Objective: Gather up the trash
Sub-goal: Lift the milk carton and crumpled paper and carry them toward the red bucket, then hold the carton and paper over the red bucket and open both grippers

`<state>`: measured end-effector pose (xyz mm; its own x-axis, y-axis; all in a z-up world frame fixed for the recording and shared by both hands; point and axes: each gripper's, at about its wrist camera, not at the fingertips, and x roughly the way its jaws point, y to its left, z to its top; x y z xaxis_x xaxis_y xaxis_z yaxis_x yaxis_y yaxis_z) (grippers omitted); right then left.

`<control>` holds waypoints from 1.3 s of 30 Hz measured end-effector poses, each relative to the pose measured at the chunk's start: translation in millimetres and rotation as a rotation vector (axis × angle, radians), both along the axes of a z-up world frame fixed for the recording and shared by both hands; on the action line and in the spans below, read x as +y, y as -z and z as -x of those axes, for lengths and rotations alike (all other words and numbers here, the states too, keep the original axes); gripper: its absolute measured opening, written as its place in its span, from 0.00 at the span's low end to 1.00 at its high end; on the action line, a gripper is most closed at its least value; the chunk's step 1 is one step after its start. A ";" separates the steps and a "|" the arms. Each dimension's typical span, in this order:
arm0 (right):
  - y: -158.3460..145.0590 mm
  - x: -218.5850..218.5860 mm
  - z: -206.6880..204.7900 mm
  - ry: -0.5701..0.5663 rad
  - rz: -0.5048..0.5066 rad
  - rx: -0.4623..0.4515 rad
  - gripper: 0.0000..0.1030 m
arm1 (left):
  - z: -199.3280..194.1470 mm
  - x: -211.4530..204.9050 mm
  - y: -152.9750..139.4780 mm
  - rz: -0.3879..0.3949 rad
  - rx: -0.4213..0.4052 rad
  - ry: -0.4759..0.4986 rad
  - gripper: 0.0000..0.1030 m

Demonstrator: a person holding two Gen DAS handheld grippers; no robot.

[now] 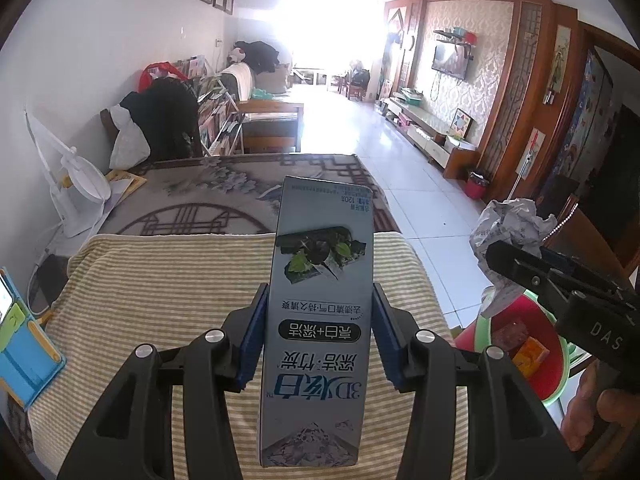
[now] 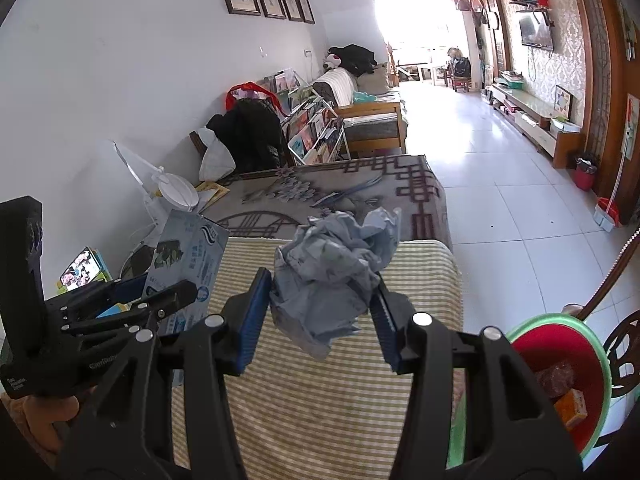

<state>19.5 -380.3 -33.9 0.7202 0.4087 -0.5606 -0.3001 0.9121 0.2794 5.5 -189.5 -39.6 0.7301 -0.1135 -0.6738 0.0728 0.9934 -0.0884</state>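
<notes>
Toothpaste box (image 1: pixel 320 312): long grey-blue carton, sat lengthwise between the blue pads (image 1: pixel 253 344) of the left gripper (image 1: pixel 318 340), pinched on its two long sides about halfway along. It was up in the air over the striped towel (image 1: pixel 160 300), far end pointing down the room.

How the box should handle: my guess is empty cardboard, so super light and stiff-ish along the edges, but the flat faces would cave if squeezed hard. The mid-length side grip looked like the sane spot to me; glossy print might slide a bit on the pads.

Paper wad (image 2: pixel 340 272): crumpled pale sheet, clamped between the pads (image 2: pixel 252 320) of the right gripper (image 2: pixel 320 320), most of it bulging out ahead and above the fingers. Also held off the table.

How the wad should handle: basically weightless and squishy, nothing to break. It'll compress under the jaws, so grabbing the thick middle beats grabbing a loose corner that could tear or slip out.

Bin (image 2: pixel 560 380): red tub with a green rim, down at the right past the towel's edge, already had an orange packet (image 2: pixel 572 408) and some reddish wrapper in it. The right gripper was near it, the left one farther off.

Table: towel over a flowery grey cloth (image 1: pixel 224 196), white fan (image 1: pixel 76 184) at the left edge.

Room: tiled floor, TV wall on the right, clutter along the left wall.
</notes>
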 end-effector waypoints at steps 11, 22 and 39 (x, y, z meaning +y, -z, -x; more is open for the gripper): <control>4.7 -45.8 7.6 0.034 -0.029 0.000 0.47 | 1.1 -46.1 -5.2 -0.027 -0.007 0.032 0.45; 12.9 -94.5 16.9 0.096 -0.051 0.010 0.47 | 1.6 -92.5 -7.5 -0.051 -0.002 0.098 0.45; 23.8 -164.9 31.7 0.209 -0.059 0.027 0.47 | 0.7 -158.8 -1.5 -0.062 0.015 0.203 0.45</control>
<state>-12.2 -545.2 -57.7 0.7779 0.2845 -0.5603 -0.0975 0.9355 0.3396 4.8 -348.3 -38.0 0.6859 -0.2153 -0.6951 0.2714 0.9620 -0.0302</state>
